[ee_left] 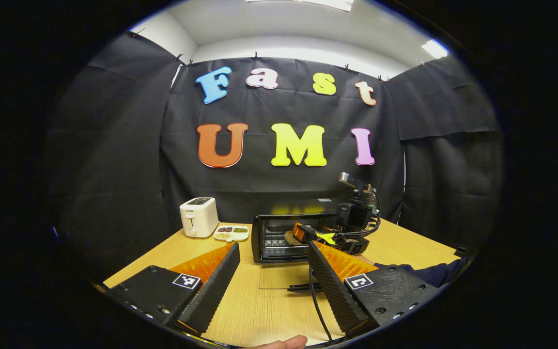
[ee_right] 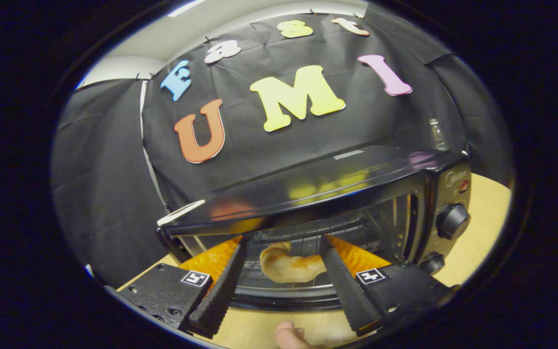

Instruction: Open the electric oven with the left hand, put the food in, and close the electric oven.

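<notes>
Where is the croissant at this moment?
In the right gripper view the croissant lies on the wire rack inside the open electric oven, between the open fingers of the right gripper, left of the control knobs.

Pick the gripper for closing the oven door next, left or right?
Left. The left gripper is open and empty, aimed at the dropped glass door. The right gripper is open at the oven mouth beside the croissant.

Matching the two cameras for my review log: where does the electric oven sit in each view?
Left gripper view: the electric oven stands mid-frame on the table, door down, with the right gripper at its mouth.
Right gripper view: it spans the centre and right, the food on its rack.
Shared landmark: the open oven door.
</notes>
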